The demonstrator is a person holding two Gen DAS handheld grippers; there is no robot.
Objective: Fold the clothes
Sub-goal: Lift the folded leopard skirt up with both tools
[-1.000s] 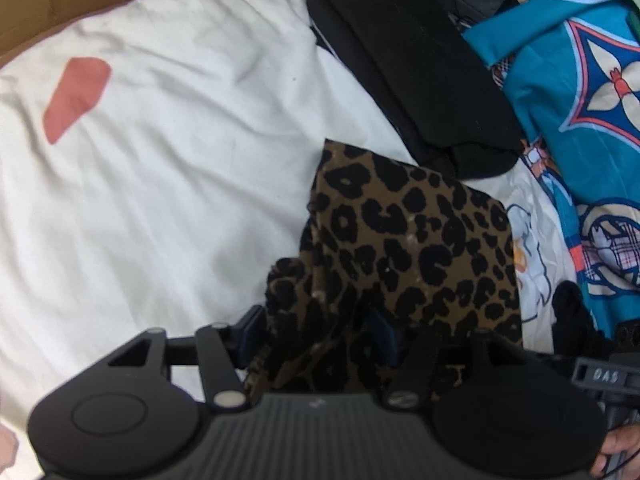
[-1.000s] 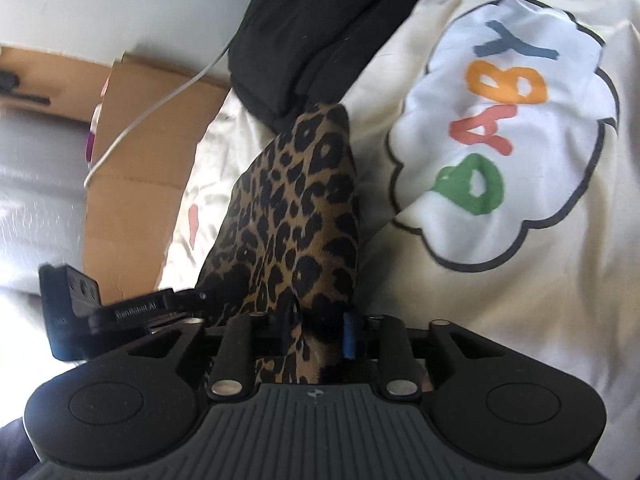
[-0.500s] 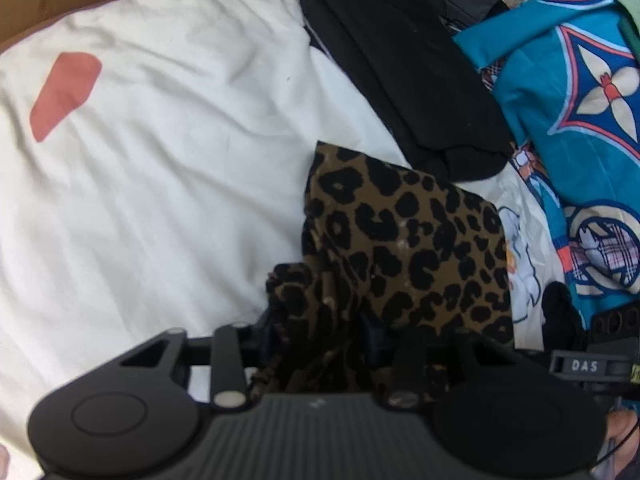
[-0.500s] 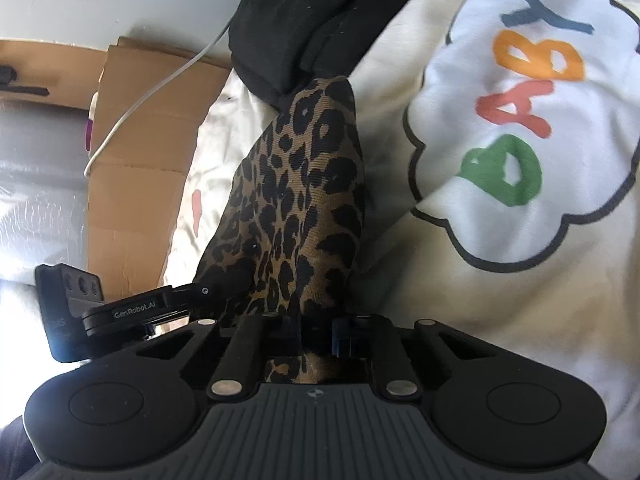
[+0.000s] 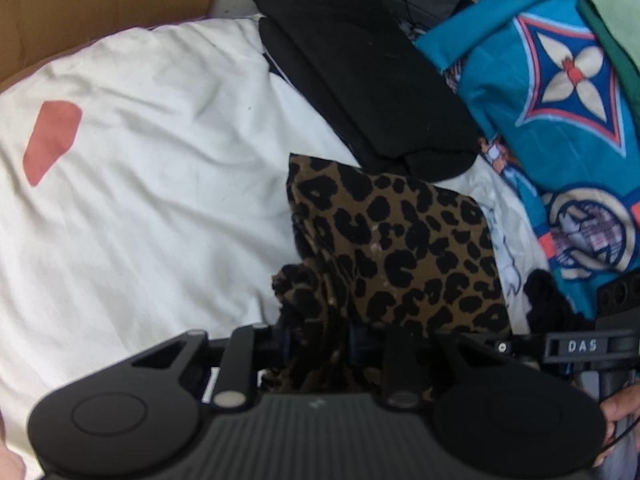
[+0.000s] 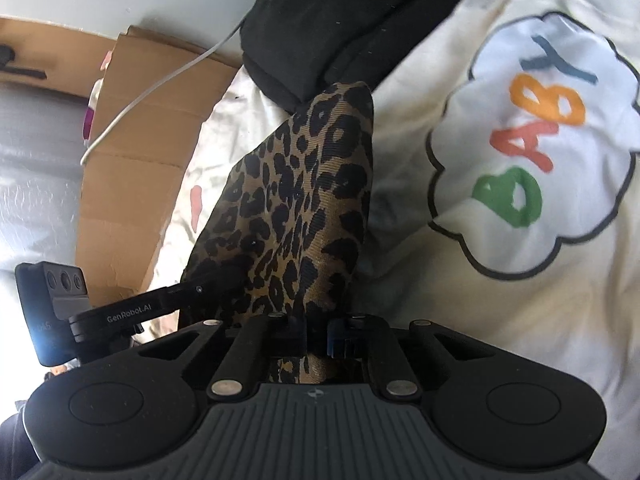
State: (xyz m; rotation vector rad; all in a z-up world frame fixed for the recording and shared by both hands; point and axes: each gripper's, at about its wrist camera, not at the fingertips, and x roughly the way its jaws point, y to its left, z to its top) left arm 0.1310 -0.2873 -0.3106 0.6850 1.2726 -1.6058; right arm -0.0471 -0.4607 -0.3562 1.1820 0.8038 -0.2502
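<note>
A leopard-print garment (image 5: 400,248) lies folded on the white bedsheet (image 5: 152,208), its far corner touching a stack of folded black clothes (image 5: 368,92). My left gripper (image 5: 320,338) is shut on a bunched near edge of the garment. In the right wrist view the same leopard-print garment (image 6: 296,216) rises as a taut panel from my right gripper (image 6: 314,338), which is shut on its near edge. The other gripper's camera arm (image 6: 120,312) shows at the left there.
A blue patterned cloth (image 5: 560,140) lies right of the black stack. The sheet carries a "BABY" cloud print (image 6: 532,148) and a red patch (image 5: 52,140). Cardboard (image 6: 144,160) with a white cable (image 6: 160,84) borders the bed's far side.
Both grippers have closed tighter on the leopard garment's near edge. They have carried it a little toward the black stack, and the fabric stands more taut.
</note>
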